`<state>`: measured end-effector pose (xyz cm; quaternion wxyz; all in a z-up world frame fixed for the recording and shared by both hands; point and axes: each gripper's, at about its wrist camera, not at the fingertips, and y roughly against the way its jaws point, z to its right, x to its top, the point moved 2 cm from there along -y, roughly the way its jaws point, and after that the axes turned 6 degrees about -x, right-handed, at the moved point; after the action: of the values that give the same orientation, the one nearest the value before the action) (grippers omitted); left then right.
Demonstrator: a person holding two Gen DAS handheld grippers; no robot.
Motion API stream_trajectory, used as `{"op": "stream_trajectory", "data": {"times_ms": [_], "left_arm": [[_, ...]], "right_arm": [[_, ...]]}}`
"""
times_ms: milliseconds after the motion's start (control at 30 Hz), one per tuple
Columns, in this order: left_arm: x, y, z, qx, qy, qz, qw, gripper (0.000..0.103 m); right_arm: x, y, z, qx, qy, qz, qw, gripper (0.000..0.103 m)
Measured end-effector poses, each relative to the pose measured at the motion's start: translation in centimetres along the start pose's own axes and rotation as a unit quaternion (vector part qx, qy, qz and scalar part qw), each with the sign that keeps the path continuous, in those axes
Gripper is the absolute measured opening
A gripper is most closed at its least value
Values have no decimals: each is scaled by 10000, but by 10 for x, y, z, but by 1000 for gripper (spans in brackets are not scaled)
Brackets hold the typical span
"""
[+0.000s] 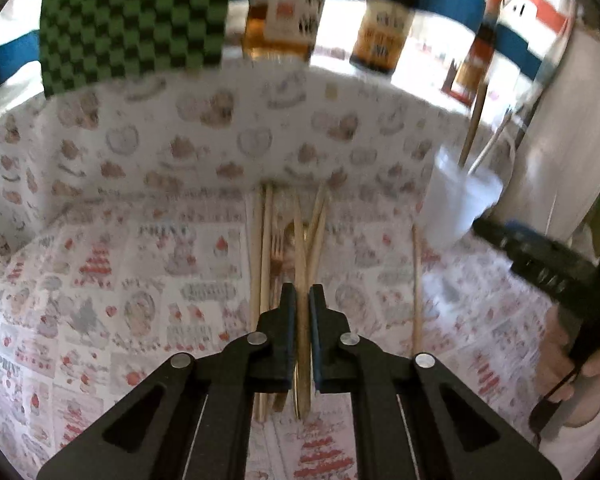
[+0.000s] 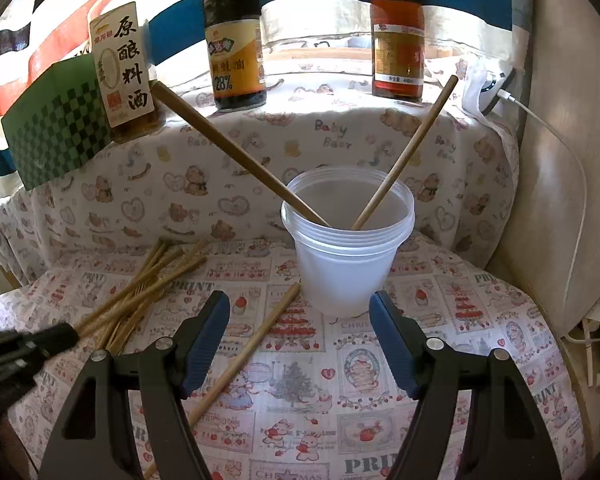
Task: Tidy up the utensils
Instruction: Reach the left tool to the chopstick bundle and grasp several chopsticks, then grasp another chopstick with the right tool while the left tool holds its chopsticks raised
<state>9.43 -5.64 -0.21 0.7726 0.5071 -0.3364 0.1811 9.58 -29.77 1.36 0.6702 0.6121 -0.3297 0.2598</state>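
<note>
Pinching a single chopstick (image 1: 302,344) between its blue pads, the left gripper (image 1: 303,316) hangs just above a loose pile of chopsticks (image 1: 284,240) on the printed tablecloth (image 1: 120,272); the left wrist view is motion-blurred, and something fork-like seems to lie among the sticks, though that cannot be told for sure. One stray chopstick (image 1: 417,280) lies apart to the right of the pile, near the foot of a translucent plastic cup (image 1: 460,204).

From the right wrist view, the right gripper (image 2: 300,340) has its fingers spread wide and holds nothing, hovering over the cloth just in front of the cup (image 2: 348,256). Two chopsticks (image 2: 236,152) stand tilted inside the cup, leaning to opposite sides. The stray chopstick (image 2: 252,348) runs diagonally between the spread fingers, its far end close to the cup's base. Behind, on a raised ledge, stand three sauce bottles (image 2: 236,36) and a green checkered box (image 2: 56,124).
</note>
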Motion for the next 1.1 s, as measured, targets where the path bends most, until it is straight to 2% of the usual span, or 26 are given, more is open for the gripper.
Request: {"op": "stream_trajectory", "data": {"times_ms": [100, 233, 300, 500, 600, 767, 800, 833, 967, 1000, 1100], "left_arm": [[2, 12, 2, 25, -30, 280, 9996, 6], [5, 21, -4, -105, 229, 509, 9984, 6], [7, 26, -7, -28, 320, 662, 9973, 6], [11, 53, -14, -4, 458, 1359, 9897, 6], [13, 64, -17, 19, 464, 1616, 9858, 6], [15, 77, -21, -63, 574, 1881, 9805, 6], [15, 79, -22, -97, 610, 1904, 9798, 6], [16, 81, -23, -144, 633, 1936, 9789, 6], [16, 83, -22, -282, 597, 1964, 9783, 6], [15, 84, -23, -257, 627, 1997, 9775, 6], [16, 83, -23, -373, 627, 1967, 9777, 6]], "right_arm": [[-1, 0, -2, -11, 45, -1, 10000, 74], [-2, -1, -3, -40, 75, -3, 10000, 74], [-2, -1, -3, -49, 58, 0, 10000, 74], [-1, 0, 0, -11, -5, 34, 10000, 74], [-2, -3, -1, 218, -73, -111, 9997, 74], [-11, -21, -11, 726, -142, -691, 9949, 74], [-14, -26, -15, 810, -50, -833, 9932, 71], [-16, -30, -19, 842, 30, -934, 9921, 64], [-29, -52, -34, 736, 335, -1384, 9871, 43], [-32, -56, -36, 661, 370, -1462, 9864, 41], [-34, -57, -42, 428, 496, -1302, 9893, 39]]}}
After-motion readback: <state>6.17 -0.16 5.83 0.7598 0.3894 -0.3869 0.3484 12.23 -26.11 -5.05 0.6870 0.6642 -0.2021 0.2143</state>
